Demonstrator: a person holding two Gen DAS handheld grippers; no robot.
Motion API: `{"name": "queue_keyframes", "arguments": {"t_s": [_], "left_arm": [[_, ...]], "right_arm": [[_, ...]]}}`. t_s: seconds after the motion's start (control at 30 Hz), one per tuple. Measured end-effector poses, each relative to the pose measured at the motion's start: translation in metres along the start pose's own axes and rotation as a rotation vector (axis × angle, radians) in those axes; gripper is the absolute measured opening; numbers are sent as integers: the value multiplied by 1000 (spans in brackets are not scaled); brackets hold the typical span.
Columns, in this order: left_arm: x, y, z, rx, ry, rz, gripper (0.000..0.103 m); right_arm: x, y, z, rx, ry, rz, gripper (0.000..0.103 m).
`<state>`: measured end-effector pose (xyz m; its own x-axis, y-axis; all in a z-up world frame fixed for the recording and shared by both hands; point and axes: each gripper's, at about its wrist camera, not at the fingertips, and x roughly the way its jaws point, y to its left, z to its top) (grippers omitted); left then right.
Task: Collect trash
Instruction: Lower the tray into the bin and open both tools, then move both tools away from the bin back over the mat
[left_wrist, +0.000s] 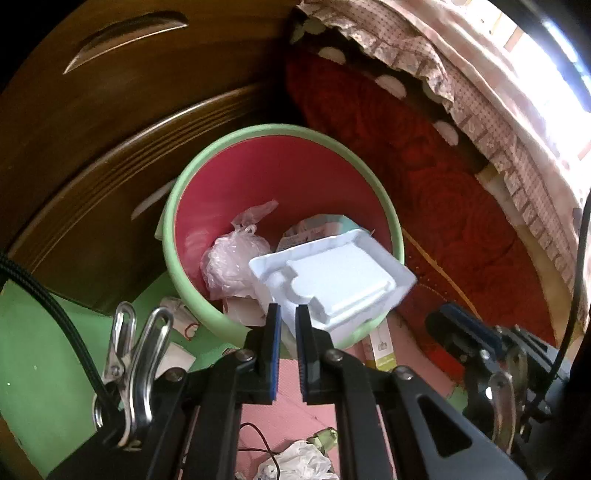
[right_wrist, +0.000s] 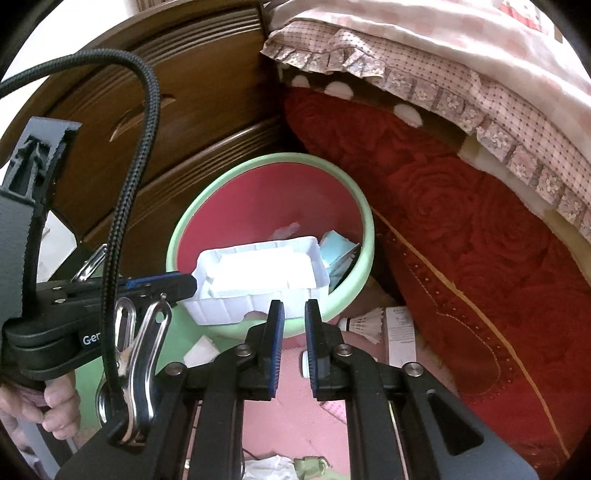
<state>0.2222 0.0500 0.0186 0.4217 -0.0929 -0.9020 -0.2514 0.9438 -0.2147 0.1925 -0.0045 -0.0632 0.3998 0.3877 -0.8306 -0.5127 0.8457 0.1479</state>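
A white foam tray (left_wrist: 343, 273) hangs tilted over the near rim of a green bin (left_wrist: 280, 129) with a pink inside. My left gripper (left_wrist: 288, 314) is shut on the tray's near edge. In the right wrist view the left gripper (right_wrist: 192, 284) reaches in from the left and grips the tray (right_wrist: 258, 273) above the bin (right_wrist: 280, 158). My right gripper (right_wrist: 294, 308) hovers just in front of the bin's near rim, its jaws a narrow gap apart with nothing between them. The right gripper (left_wrist: 454, 317) also shows low on the right of the left wrist view.
Inside the bin lie a crumpled plastic bag (left_wrist: 232, 258) and a pale blue packet (right_wrist: 336, 251). A wooden drawer chest (left_wrist: 92, 110) stands behind-left, a red quilt (right_wrist: 480, 240) to the right. A shuttlecock (right_wrist: 365, 323), a small box (right_wrist: 400, 339) and crumpled plastic (left_wrist: 295, 461) lie on the pink floor mat.
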Motion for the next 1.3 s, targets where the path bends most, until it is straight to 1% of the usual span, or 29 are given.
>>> {"name": "queue_keyframes", "arguments": {"t_s": [0.23, 0.53, 1.0, 1.13, 1.23, 1.3], "left_arm": [[-12, 1, 3, -10, -23, 18, 7], [-22, -2, 3, -5, -40, 19, 8], [-38, -4, -5, 9, -67, 22, 8], [-44, -4, -10, 16, -71, 24, 8], [-49, -4, -14, 37, -80, 32, 8], [-51, -3, -16, 47, -84, 42, 8]], "right_arm": [[1, -2, -1, 8, 10, 0, 12], [-1, 1, -2, 7, 2, -2, 12], [-12, 4, -5, 14, -10, -16, 13], [-18, 6, -7, 11, -15, -21, 14], [-24, 8, -11, 4, -19, -28, 19], [-25, 9, -12, 2, -19, -30, 20]]}}
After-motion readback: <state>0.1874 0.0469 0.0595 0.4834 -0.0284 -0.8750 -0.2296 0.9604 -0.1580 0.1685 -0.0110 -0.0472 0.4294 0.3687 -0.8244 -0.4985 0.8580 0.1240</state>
